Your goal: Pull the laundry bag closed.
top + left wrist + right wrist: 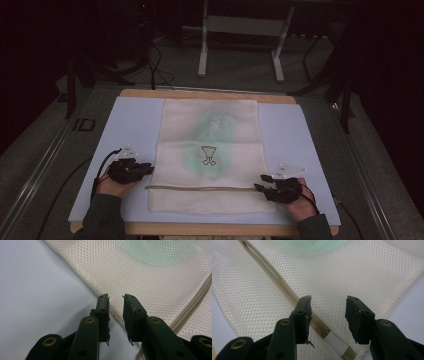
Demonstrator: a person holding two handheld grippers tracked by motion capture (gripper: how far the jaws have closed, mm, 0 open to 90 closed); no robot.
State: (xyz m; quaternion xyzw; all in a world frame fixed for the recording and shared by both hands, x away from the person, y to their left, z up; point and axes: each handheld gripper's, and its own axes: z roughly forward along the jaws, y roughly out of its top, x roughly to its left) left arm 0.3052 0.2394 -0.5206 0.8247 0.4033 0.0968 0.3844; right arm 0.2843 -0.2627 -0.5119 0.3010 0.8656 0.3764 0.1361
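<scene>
The left gripper (145,169) rests at the left edge of the mesh bag (207,150), jaws slightly parted, gripping nothing; the bag lies flat mid-table on the pale blue mat (132,122); the right gripper (264,183), jaws wide apart, straddles the zipper (274,277) end.

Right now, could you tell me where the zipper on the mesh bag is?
In the high view, the zipper runs across the near part of the mesh bag, between the left gripper and the right gripper.

cream mesh cloth bag (210,155), matt blk plastic tongs (116,312)
</scene>
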